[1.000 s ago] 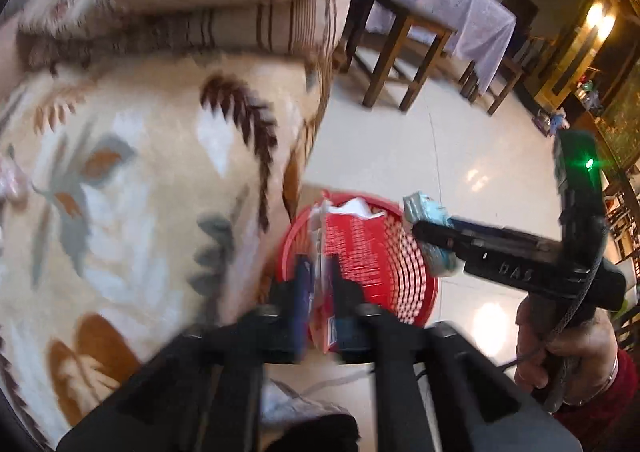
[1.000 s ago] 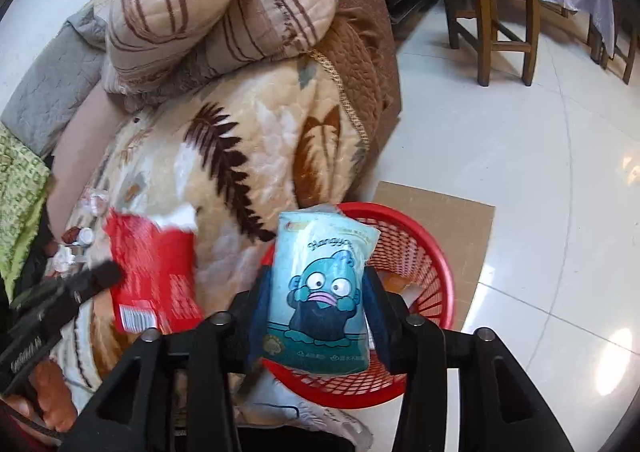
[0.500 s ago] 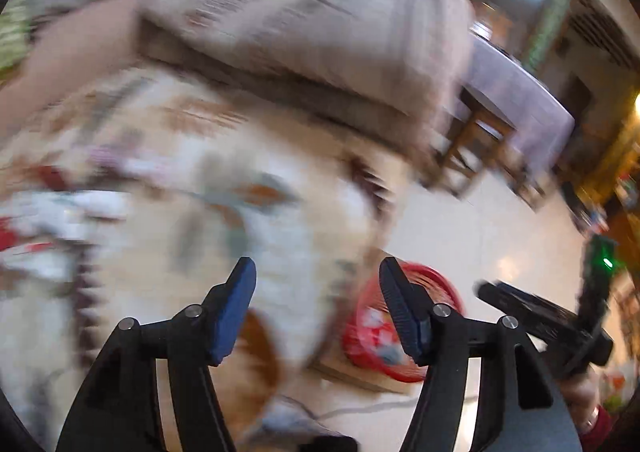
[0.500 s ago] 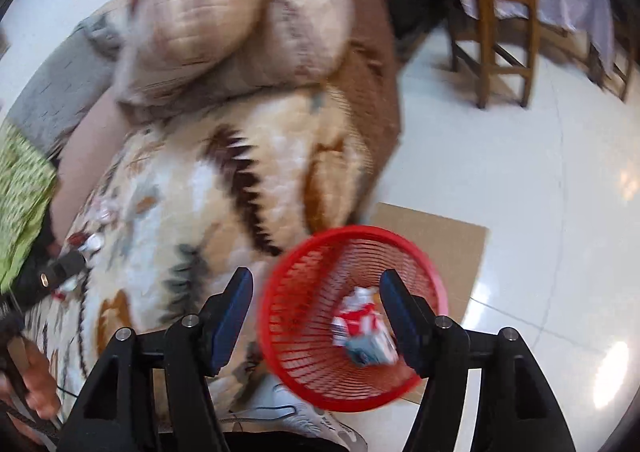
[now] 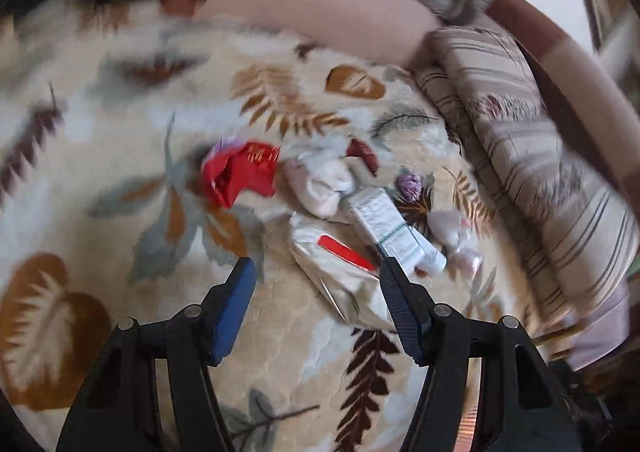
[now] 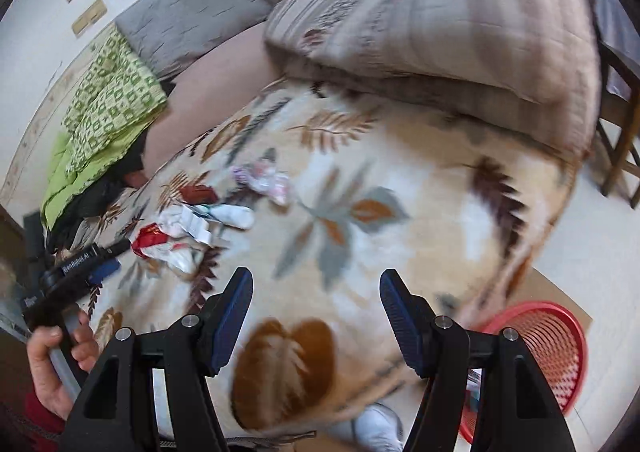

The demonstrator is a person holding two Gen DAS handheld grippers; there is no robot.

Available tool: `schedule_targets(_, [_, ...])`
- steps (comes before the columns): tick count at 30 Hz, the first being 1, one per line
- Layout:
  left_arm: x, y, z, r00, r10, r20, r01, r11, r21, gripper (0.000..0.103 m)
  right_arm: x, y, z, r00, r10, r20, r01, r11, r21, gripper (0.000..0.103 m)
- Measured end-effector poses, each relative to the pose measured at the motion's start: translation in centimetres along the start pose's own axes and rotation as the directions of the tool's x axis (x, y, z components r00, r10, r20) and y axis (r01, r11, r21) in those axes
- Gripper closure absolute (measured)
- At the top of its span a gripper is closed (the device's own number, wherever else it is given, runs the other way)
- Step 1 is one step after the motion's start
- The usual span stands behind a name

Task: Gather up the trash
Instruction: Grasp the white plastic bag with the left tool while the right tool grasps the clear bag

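A pile of trash lies on the leaf-patterned blanket (image 5: 120, 219): a crumpled red wrapper (image 5: 240, 173), a white crumpled tissue (image 5: 324, 183), a white packet with a red stripe (image 5: 340, 268), a white printed box (image 5: 386, 223) and a small purple wad (image 5: 410, 183). My left gripper (image 5: 314, 280) is open and empty just short of the striped packet. My right gripper (image 6: 316, 294) is open and empty above the blanket; the pile (image 6: 188, 228) lies far to its left, beside the left gripper (image 6: 100, 258). The red mesh basket (image 6: 548, 348) stands on the floor at the lower right.
A striped quilt (image 6: 440, 23) is folded at the blanket's far end. A green patterned cloth (image 6: 108, 103) and a grey cushion (image 6: 188, 19) lie against the wall. A wooden chair (image 6: 620, 131) stands on the tiled floor, cardboard (image 6: 560, 292) under the basket.
Both grippers opened and dropped the red packet and the blue cartoon packet into the basket. Both then swung left, back over the blanket toward the trash pile.
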State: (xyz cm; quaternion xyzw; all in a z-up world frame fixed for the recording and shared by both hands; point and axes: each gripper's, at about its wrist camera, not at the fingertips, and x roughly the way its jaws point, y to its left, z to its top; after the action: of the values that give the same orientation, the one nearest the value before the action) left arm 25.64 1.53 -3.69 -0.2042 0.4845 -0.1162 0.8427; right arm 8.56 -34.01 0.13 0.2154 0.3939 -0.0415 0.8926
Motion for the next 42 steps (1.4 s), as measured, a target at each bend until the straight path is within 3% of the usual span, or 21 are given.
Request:
schedule_targets(2, [1.8, 1.3, 0.6, 0.999, -0.026, -0.029, 0.024, 0.998, -0.054, 0.040, 1.8, 1.2, 1.1, 1.000, 0.012, -0.020, -0.012, 1.000, 0.011, 0.033])
schedule_targets(5, [4.3, 1.3, 0.6, 0.996, -0.051, -0.074, 0.047, 0.997, -0.060, 0.040, 4.2, 2.8, 2.9, 0.998, 0.039, -0.051, -0.036, 0.998, 0.045, 0.033])
schedule_targets(7, [5.4, 0.5, 0.5, 0.991, -0.081, -0.105, 0.077, 0.996, -0.041, 0.040, 5.5, 3.9, 4.1, 0.998, 0.042, -0.055, -0.039, 0.998, 0.053, 0.033])
schedule_targets(11, [6.8, -0.8, -0.4, 0.991, -0.056, -0.119, 0.058, 0.998, 0.015, 0.040, 8.1, 4.5, 6.0, 0.998, 0.036, -0.047, -0.031, 0.995, 0.098, 0.033])
schedule_targets(19, [8.4, -2.5, -1.1, 0.996, -0.037, -0.076, 0.044, 0.994, 0.104, 0.031, 14.7, 3.8, 8.0, 0.993, -0.113, -0.047, 0.115, 0.992, 0.057, 0.033])
schedule_targets(23, [8.5, -3.6, -1.7, 0.999, -0.010, -0.052, 0.019, 0.987, 0.163, 0.030, 17.2, 3.1, 8.1, 0.991, -0.110, -0.075, 0.113, 0.993, 0.034, 0.033])
schedule_targets(24, [8.4, -3.7, -1.7, 0.999, -0.011, -0.046, 0.019, 0.986, 0.167, 0.037, 18.0, 3.0, 7.8, 0.991, -0.093, -0.093, 0.098, 0.994, 0.042, 0.034])
schedule_targets(25, [8.4, -3.9, -1.7, 0.998, -0.036, -0.052, 0.044, 0.984, 0.174, 0.044, 18.6, 2.9, 7.5, 0.992, -0.065, -0.110, 0.072, 0.996, 0.057, 0.038])
schedule_targets(26, [8.3, -4.0, -1.7, 0.998, -0.042, -0.051, 0.050, 0.982, 0.180, 0.045, 19.2, 2.9, 7.1, 0.991, -0.039, -0.130, 0.048, 0.996, 0.070, 0.057])
schedule_targets(27, [8.1, -4.0, -1.8, 0.999, -0.035, -0.042, 0.042, 0.982, 0.183, 0.046, 19.9, 3.0, 6.7, 0.987, -0.035, -0.157, 0.046, 0.996, 0.072, 0.065])
schedule_targets(31, [7.2, -4.1, -1.7, 0.999, -0.034, -0.014, 0.036, 0.982, 0.185, 0.050, 19.0, 3.9, 6.2, 0.992, -0.046, -0.118, 0.050, 0.998, 0.028, 0.072])
schedule_targets(34, [5.2, -4.7, -1.4, 0.997, -0.023, 0.070, 0.007, 0.976, 0.219, 0.051, 17.5, 4.5, 5.8, 0.996, -0.050, -0.080, 0.051, 0.999, 0.017, 0.073])
schedule_targets(38, [2.7, -5.5, -1.2, 0.980, 0.006, 0.200, -0.058, 0.966, 0.253, 0.051, 15.0, 5.6, 5.4, 0.998, -0.058, -0.016, 0.058, 0.998, -0.015, 0.073])
schedule_targets(42, [1.7, -5.7, -0.9, 0.967, 0.035, 0.252, -0.105, 0.957, 0.270, 0.051, 12.9, 6.7, 5.3, 0.998, -0.038, 0.055, 0.040, 0.998, -0.040, 0.072])
